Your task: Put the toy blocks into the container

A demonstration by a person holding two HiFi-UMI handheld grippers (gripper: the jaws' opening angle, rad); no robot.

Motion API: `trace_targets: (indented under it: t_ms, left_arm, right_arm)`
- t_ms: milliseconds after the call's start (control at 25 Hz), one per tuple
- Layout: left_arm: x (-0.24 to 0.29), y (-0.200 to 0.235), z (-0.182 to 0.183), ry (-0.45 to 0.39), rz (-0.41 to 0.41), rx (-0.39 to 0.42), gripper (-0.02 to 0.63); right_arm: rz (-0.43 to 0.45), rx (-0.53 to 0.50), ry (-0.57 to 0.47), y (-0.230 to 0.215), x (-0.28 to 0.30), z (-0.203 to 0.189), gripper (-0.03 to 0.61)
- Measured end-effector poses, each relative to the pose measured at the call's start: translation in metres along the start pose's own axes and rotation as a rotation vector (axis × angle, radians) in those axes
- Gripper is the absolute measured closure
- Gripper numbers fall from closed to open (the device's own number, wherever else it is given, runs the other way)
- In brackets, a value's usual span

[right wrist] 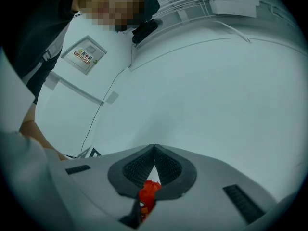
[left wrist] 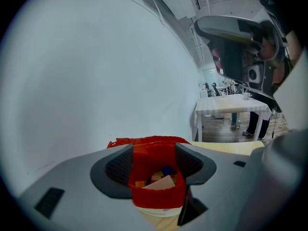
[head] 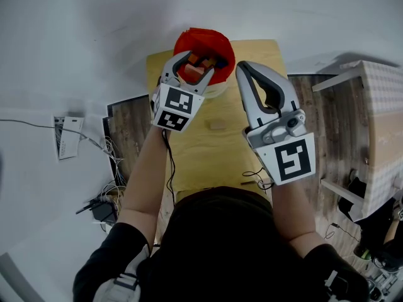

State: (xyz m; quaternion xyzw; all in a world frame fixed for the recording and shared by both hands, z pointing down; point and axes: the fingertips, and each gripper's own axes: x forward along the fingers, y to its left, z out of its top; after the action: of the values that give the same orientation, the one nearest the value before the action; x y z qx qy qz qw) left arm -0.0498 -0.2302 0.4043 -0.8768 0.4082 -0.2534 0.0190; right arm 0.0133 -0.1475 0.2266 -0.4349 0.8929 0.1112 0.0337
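The red container (head: 217, 39) stands at the far end of the wooden table (head: 208, 162), with several coloured blocks (left wrist: 161, 179) inside it. My left gripper (head: 196, 65) hovers just over its near rim, jaws wide open. In the left gripper view (left wrist: 154, 150) the container (left wrist: 156, 196) shows between the pads and nothing touches them. A small pale block (head: 217, 125) lies on the table in front of the container. My right gripper (head: 242, 67) is raised to the container's right, empty, with its fingertips together (right wrist: 154, 148). A strip of the red container (right wrist: 149, 191) shows below them.
Cables and a power strip (head: 68, 137) lie on the floor at the left. A white table with a checked cloth (head: 371, 112) stands at the right. A white wall is behind the container. A person stands at the upper left of the right gripper view.
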Motion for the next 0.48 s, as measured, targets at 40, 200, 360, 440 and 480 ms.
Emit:
trace_targets:
  t_ms: [40,200,360,440,480]
  left_arm:
    - [0.0005,-0.0009,-0.0012,0.001,-0.006,0.000,0.338]
    - [0.0006,-0.0021,-0.0015,0.001,-0.016,-0.004,0.339]
    - [-0.0005,-0.0033,-0.0017,0.004,-0.023,-0.005,0.339]
    - [-0.0006,-0.0039,-0.0025,0.006,-0.028,-0.006,0.339]
    - [-0.0011,-0.0036,-0.0026,0.005,-0.026,-0.005,0.339]
  right_arm:
    - [-0.001,0.001,0.000,-0.0001,0.0001,-0.0003,0.554]
    - [-0.001,0.000,-0.003,0.0001,0.0001,0.0009,0.554]
    - [0.000,-0.003,-0.004,0.0017,-0.0009,0.0030,0.554]
    - [0.001,-0.004,-0.001,0.0020,-0.0012,0.0026,0.554]
    - [0.001,-0.005,0.000,0.0023,-0.0011,0.0022,0.554]
